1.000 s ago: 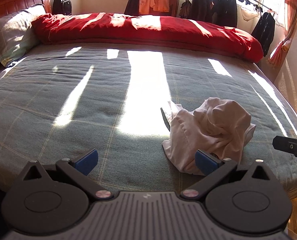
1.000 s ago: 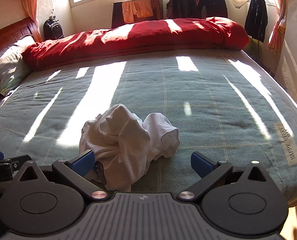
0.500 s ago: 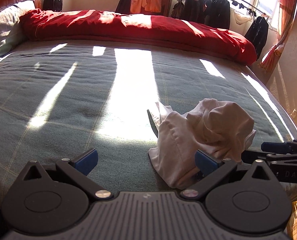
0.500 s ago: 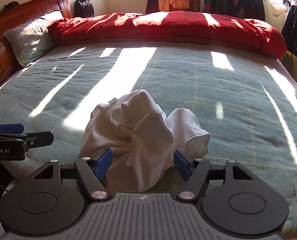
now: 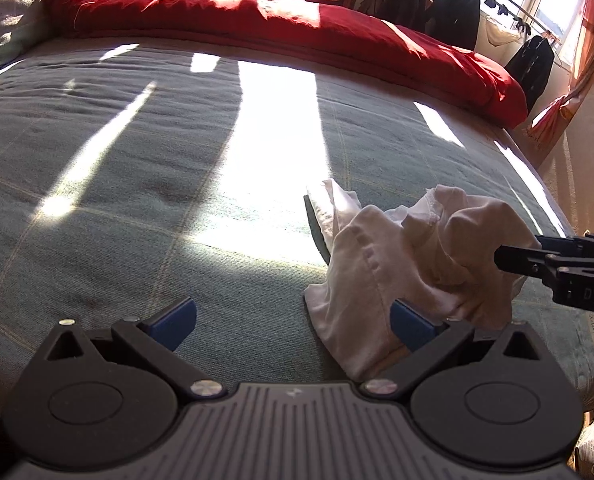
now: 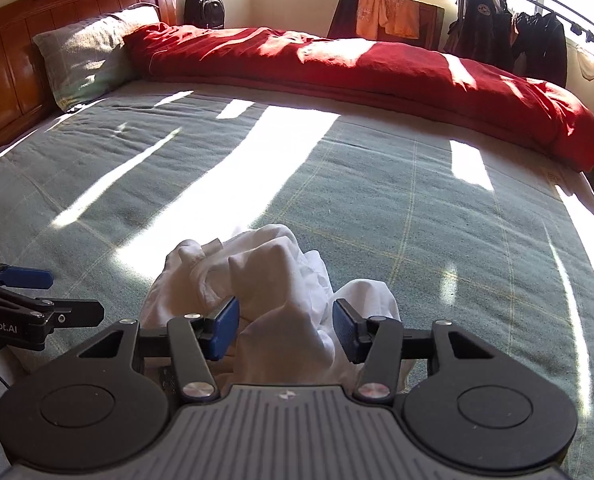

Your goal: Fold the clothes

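The fingers [image 5: 173, 318] of the left gripper [image 5: 293, 322] are spread wide apart, one blue pad over bare cover and the other against the near left edge of the white garment [image 5: 381, 268]. The fingers [image 6: 225, 326] of the right gripper [image 6: 285, 328] stand partly apart, with a raised fold of the white garment between the pads; whether they press the cloth cannot be told.

The bed [image 6: 377, 208] fills both views, spread with a grey-green cover crossed by thin pale lines and by broad bands of sunlight. The white garment lies crumpled in a heap on the bed's near edge, in front of both grippers. Along the far side of the bed lies a rolled red duvet [image 6: 377, 64]. At the head of the bed a grey pillow [image 6: 85, 56] leans on a reddish wooden headboard [image 6: 13, 64]. Beyond the bed, dark jackets [image 6: 513, 36] hang from a rail by the window, orange cloth [image 6: 389, 16] is draped over a dark rack, and a black backpack [image 6: 205, 6] sits in the corner.

In the left wrist view the right gripper reaches in from the right and covers part of the heap.

A strip at the bed's near right edge reads "HAPPY EVERY". The left gripper's side, seen from the right wrist, shows "nRobot.AI"; the right gripper's shows "DAS".
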